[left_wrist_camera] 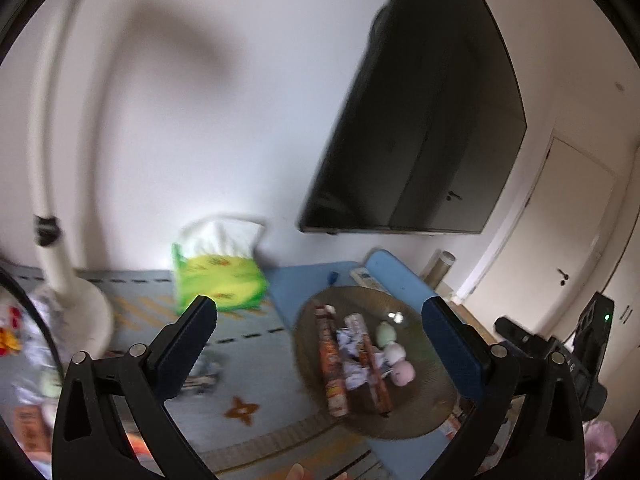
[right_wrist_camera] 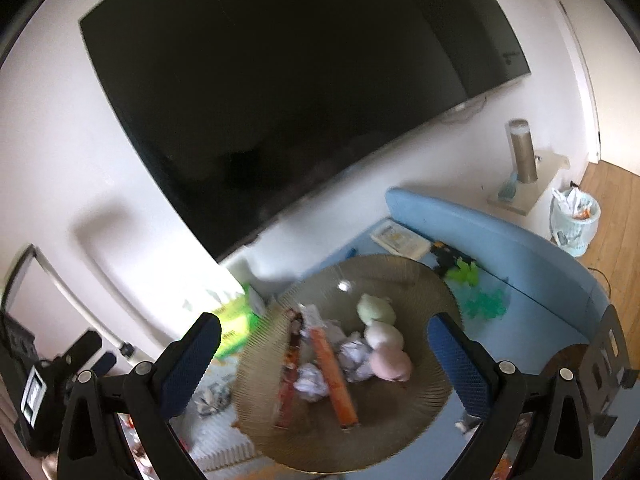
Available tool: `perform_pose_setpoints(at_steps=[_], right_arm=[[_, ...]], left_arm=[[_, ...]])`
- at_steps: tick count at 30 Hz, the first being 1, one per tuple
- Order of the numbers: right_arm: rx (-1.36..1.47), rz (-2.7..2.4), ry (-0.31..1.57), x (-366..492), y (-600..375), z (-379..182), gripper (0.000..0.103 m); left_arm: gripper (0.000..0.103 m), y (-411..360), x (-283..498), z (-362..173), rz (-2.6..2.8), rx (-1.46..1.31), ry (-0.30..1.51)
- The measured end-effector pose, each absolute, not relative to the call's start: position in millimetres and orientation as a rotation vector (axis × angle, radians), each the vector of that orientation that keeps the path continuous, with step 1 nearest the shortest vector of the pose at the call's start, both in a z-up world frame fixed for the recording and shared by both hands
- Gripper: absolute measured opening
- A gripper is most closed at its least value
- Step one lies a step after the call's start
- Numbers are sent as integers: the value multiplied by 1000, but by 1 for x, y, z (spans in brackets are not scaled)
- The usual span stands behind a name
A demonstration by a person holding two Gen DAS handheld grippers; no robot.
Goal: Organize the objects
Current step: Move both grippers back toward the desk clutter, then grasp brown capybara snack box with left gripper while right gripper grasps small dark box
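Observation:
A round ribbed glass plate point(left_wrist_camera: 424, 416) point(right_wrist_camera: 400, 436) lies on a blue mat. On it lie two orange snack sticks point(left_wrist_camera: 332, 368) point(right_wrist_camera: 334, 376), crumpled paper balls point(left_wrist_camera: 352, 360) point(right_wrist_camera: 354, 354) and three soft mochi-like pieces, green point(right_wrist_camera: 374, 308), white and pink point(left_wrist_camera: 402, 372). My left gripper point(left_wrist_camera: 320, 320) is open and empty above the plate's left side. My right gripper point(right_wrist_camera: 326, 336) is open and empty above the plate. A green tissue pack point(left_wrist_camera: 220, 280) point(right_wrist_camera: 234, 328) stands left of the plate.
A wall TV point(left_wrist_camera: 420, 120) point(right_wrist_camera: 280, 92) hangs above. A white lamp stand point(left_wrist_camera: 76, 312) and scattered wrappers sit at the left. A blue padded rail point(right_wrist_camera: 520, 248), green toys point(right_wrist_camera: 476, 288), a cylinder point(right_wrist_camera: 522, 152) and a bin point(right_wrist_camera: 574, 220) are at the right.

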State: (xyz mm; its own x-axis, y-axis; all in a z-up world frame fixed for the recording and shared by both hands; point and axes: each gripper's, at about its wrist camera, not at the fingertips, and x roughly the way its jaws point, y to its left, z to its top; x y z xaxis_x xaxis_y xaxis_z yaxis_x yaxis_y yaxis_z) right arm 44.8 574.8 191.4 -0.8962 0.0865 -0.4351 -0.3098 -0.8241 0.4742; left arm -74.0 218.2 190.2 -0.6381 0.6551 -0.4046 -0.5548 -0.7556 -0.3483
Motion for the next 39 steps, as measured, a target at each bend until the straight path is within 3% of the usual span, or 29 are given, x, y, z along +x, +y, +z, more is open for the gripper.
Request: perform_pose_setpoints(at_steps=[11,15,22,31,39], right_arm=[[-554,2940,775,18,473,217,103],[-651,3010,731,-1,434,210,103],[-850,3136,462,-26,368,182,103],[-1193,3129,883,-49,347,102,103],[-1314,3112,1039,-76,326,67,103]], left_arm=[[103,82,-70,199,2632,-686,-236],[103,35,-78,175,2702,-766,-272],[103,-10,-98,109,2726,-993,-352],[103,-7,-100,50,2665,-1139,-365],[103,5,-105,30,2647,-1208,-270]])
